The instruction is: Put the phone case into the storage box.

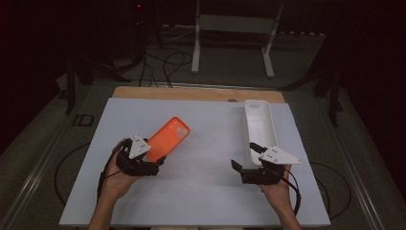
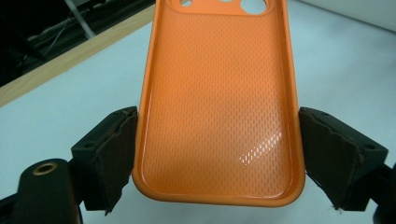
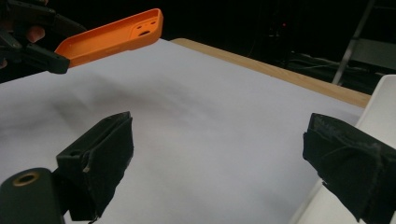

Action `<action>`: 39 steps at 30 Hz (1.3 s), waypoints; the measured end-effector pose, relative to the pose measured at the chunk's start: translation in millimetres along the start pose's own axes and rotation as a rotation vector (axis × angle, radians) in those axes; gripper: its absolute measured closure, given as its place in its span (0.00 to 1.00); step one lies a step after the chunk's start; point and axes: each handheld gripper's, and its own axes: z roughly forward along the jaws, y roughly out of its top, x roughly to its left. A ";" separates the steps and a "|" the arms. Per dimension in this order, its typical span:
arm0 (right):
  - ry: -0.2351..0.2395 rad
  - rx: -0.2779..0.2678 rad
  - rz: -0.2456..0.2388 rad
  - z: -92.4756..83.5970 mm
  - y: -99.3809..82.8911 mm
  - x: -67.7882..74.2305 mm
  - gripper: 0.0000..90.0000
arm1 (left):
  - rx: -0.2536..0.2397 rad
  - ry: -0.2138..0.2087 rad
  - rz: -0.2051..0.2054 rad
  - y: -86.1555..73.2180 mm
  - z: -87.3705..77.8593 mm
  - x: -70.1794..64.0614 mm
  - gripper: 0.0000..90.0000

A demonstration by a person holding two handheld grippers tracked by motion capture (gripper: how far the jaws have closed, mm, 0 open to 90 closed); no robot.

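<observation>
Two phone cases are in my tools: my left tool (image 2: 217, 154) is clamped on the orange phone case (image 2: 217, 107), lifted off the tabletop (image 1: 210, 143); my right tool (image 3: 219, 163) stands apart, white phone case (image 1: 258, 127) against its right jaw

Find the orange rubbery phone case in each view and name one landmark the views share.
High view: orange rubbery phone case, left of centre, in the left gripper.
Left gripper view: centre, between the jaws.
Right gripper view: top left, raised off the sheet.
Shared landmark: wooden table edge.
</observation>
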 end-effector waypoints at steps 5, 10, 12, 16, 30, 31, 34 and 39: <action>0.009 0.009 0.011 6.1 4.2 -1.3 0.09 | -0.005 -0.003 0.017 5.6 3.6 -5.6 0.18; 0.017 0.026 0.030 9.2 7.0 -3.4 0.09 | -0.008 -0.011 0.037 11.4 7.4 -10.2 0.18; 0.017 0.030 0.034 10.6 9.0 -4.3 0.09 | -0.014 -0.011 0.038 13.5 9.0 -12.9 0.18; 0.024 0.035 0.031 14.4 14.0 -4.6 0.09 | -0.021 -0.021 0.050 17.1 11.7 -17.2 0.18; 0.053 0.041 0.044 32.8 31.2 -1.6 0.09 | -0.043 -0.053 0.081 29.5 20.3 -30.9 0.18; 0.058 0.043 0.048 34.3 32.5 -1.3 0.09 | -0.043 -0.053 0.087 30.9 20.7 -31.5 0.18; 0.068 0.038 0.045 38.5 37.9 -0.4 0.09 | -0.048 -0.057 0.093 34.3 21.8 -33.5 0.18; 0.087 0.035 0.051 45.7 48.3 0.9 0.09 | -0.053 -0.061 0.102 39.3 24.2 -36.5 0.18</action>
